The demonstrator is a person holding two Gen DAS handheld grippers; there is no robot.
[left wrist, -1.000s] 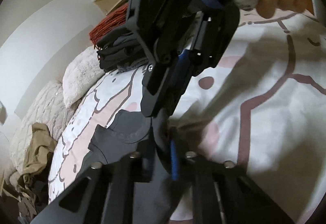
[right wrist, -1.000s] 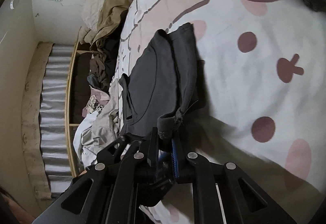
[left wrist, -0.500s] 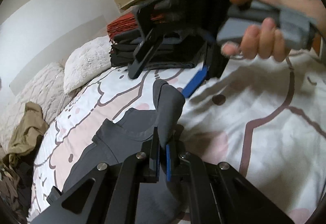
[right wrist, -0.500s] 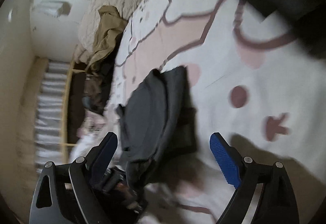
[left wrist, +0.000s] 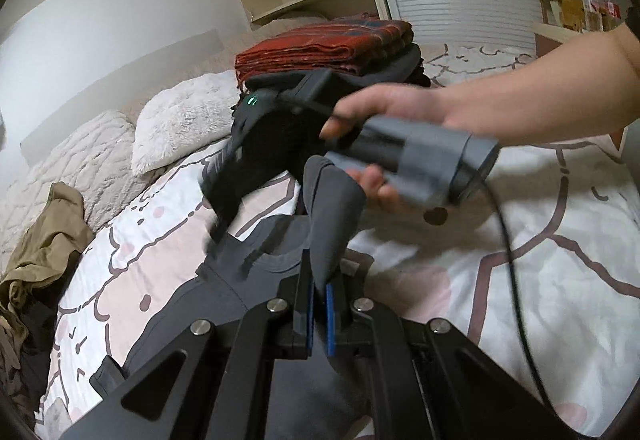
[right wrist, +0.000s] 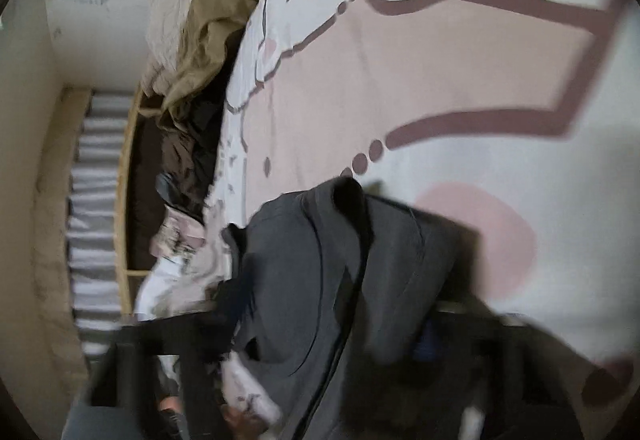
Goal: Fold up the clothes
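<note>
While the dark grey garment (left wrist: 280,280) lies on the patterned bedspread (left wrist: 540,260) at six o'clock of the left wrist view: left gripper (left wrist: 318,314) clenched on a raised fold of it, right gripper (left wrist: 224,215) reaching in at ten o'clock, jaws closing, contact with cloth too blurred to tell. Mid-fold, likely regrasping. Next: catch the far edge, then carry both corners across evenly toward twelve o'clock.

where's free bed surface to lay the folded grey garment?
Free: bare duvet on the right of the left wrist view, between the grey garment and the bed's far edge. Smaller pink patch between the garment and white pillows. Crowded: folded stack at the head, olive clothes pile along the left edge.
</note>
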